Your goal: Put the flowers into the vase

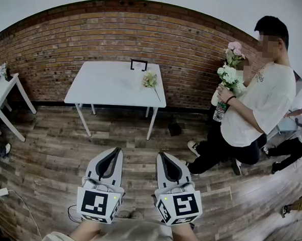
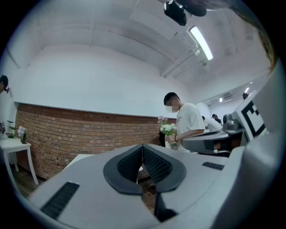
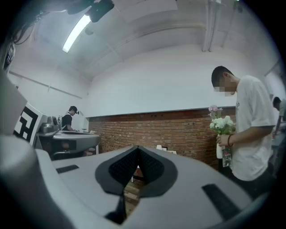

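Left gripper view: the left tool (image 2: 142, 151) is shown with its dark pads pressed together, nothing between them.
Right gripper view: the right tool (image 3: 136, 152) is shown the same way, pads pressed together and empty.
Head view: both tools are held level, side by side over the wooden floor (image 1: 52, 152), well apart from the white bench (image 1: 102, 86).
Cut off: the forearms behind the tools are cropped by the lower edge. A second bench (image 1: 1, 90) is only partly seen at the left edge.
Hard to make out: the small things on the second bench cannot be identified.
Flowers: a pale loose stem (image 1: 150, 80) is laid on the white bench, toward its far right corner, near a small black-framed stand (image 1: 139, 65).
Container: a pale vase (image 1: 215, 98) is held by a standing person (image 1: 264, 99) at the right, before the brick wall (image 1: 95, 32). White and pink blooms (image 1: 231, 64) are seen in it.
Bottle: a bottle (image 1: 220, 112) is held in the same hand, just below the vase. Its contents cannot be told.
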Motion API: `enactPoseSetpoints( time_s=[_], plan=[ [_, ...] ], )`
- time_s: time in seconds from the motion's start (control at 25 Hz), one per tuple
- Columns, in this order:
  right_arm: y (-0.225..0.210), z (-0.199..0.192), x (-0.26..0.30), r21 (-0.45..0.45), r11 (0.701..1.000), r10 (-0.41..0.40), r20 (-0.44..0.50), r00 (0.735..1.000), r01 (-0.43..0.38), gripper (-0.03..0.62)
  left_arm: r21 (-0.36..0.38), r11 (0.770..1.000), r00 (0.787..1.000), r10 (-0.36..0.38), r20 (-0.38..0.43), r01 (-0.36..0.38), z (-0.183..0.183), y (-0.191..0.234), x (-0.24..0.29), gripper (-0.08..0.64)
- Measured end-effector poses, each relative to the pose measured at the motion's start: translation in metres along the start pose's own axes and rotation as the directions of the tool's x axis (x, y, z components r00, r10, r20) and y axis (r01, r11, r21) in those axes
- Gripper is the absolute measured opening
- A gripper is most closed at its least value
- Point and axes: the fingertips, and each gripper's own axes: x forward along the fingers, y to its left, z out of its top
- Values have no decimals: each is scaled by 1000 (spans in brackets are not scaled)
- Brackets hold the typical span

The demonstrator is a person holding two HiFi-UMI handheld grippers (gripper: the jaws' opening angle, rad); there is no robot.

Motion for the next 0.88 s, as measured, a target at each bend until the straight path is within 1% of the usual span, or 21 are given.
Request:
enactPoseSetpoints(
  time_s=[0.52, 0.88],
  plan=[
    [-10, -3, -4, -1, 1000, 0, 5, 1000, 0, 8, 5, 1000, 1000, 7, 14, -7, 0, -9, 4, 9],
    [-37, -8, -4, 29, 1000, -7, 15, 1000, 7, 8, 2, 1000, 1000, 14, 19, -14, -2, -22, 21, 9]
  ],
)
